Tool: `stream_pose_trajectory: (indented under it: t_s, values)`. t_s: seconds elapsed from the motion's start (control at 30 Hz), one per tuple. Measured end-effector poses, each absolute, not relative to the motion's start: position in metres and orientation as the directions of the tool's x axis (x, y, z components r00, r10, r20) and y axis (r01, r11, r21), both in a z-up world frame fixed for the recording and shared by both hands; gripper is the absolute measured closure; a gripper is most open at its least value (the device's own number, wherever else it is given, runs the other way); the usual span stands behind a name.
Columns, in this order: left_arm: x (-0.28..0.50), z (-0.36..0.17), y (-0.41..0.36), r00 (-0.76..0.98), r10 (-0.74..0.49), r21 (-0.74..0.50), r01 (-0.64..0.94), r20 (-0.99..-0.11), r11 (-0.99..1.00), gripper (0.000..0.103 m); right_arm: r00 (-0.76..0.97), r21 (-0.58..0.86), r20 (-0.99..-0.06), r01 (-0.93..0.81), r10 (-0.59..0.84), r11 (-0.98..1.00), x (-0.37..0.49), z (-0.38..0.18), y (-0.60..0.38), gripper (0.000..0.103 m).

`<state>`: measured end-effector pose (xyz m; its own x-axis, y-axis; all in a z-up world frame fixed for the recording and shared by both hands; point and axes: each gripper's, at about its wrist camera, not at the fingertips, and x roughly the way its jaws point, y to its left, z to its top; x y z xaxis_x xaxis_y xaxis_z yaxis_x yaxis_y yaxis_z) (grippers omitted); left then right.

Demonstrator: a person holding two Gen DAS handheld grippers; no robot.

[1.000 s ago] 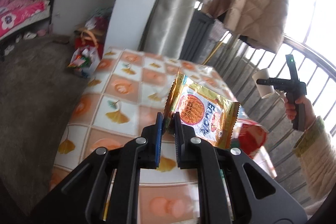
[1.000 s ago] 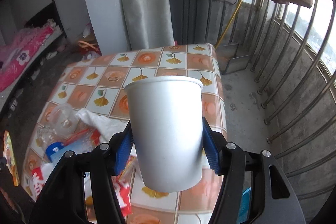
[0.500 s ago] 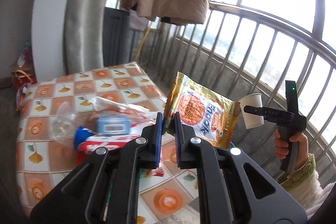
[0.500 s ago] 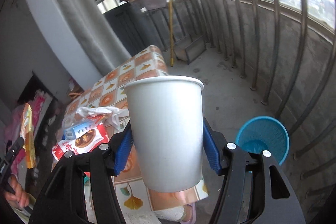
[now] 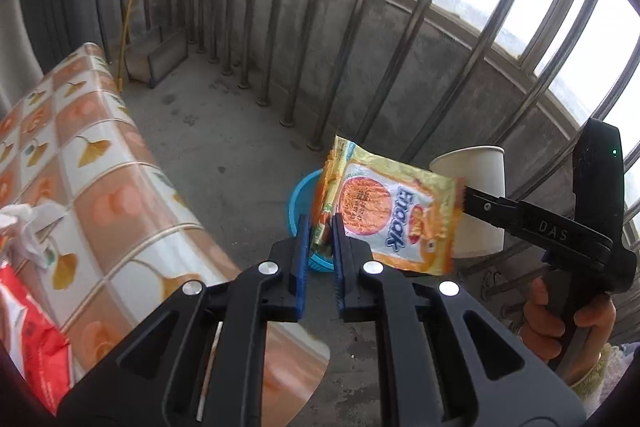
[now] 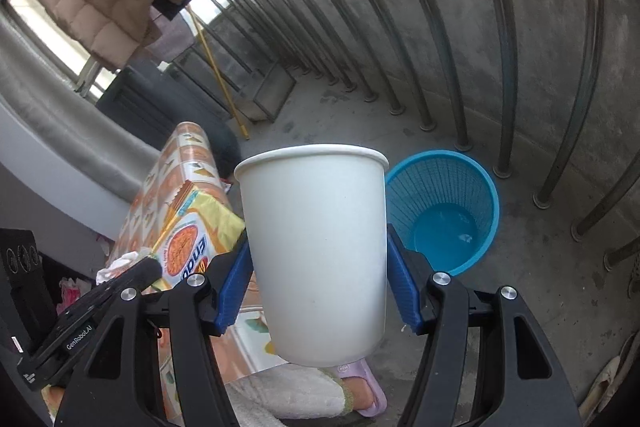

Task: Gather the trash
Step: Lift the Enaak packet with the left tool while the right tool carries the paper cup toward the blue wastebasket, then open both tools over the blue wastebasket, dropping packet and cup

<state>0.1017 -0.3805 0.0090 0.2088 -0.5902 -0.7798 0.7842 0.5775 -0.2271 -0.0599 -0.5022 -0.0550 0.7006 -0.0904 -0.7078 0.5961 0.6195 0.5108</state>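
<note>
My left gripper [image 5: 320, 227] is shut on a yellow-orange snack packet [image 5: 384, 211] and holds it in the air over the blue waste basket [image 5: 300, 195], which the packet mostly hides. My right gripper [image 6: 318, 259] is shut on a white paper cup [image 6: 316, 251], held upright above the floor to the left of the blue basket [image 6: 444, 211]. The cup [image 5: 476, 203] and right gripper show at the right of the left wrist view. The packet [image 6: 192, 231] shows left of the cup in the right wrist view.
A table with an orange leaf-pattern cloth [image 5: 92, 155] stands at the left, with a white tissue [image 5: 28, 227] and a red wrapper [image 5: 32, 343] on it. Metal railing bars [image 5: 360, 27] line the concrete balcony wall. A slippered foot [image 6: 360, 383] is below the cup.
Both grippers have swung right, away from the table and toward the railing. The blue basket now lies under the packet and closer beside the cup. Both grips are unchanged.
</note>
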Motion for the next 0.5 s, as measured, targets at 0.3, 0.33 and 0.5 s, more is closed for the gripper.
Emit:
stream_pose_trajectory:
  t_s: [0.3, 0.33, 0.5]
  values:
    - [0.112, -0.064, -0.488, 0.125, -0.464, -0.189, 0.797, -0.877, 0.573, 0.094, 0.628, 0.526, -0.773, 0.716, -0.093, 0.458, -0.053, -0.127, -0.579, 0.042]
    - [0.116, -0.069, -0.495, 0.115, -0.46, -0.197, 0.793, -0.881, 0.577, 0.094, 0.619, 0.526, -0.781, 0.726, -0.087, 0.443, -0.049, -0.136, -0.587, 0.042]
    - [0.131, -0.106, -0.539, 0.073, -0.418, -0.209, 0.781, -0.906, 0.589, 0.074, 0.551, 0.488, -0.829, 0.795, -0.092, 0.361, -0.027, -0.185, -0.623, 0.02]
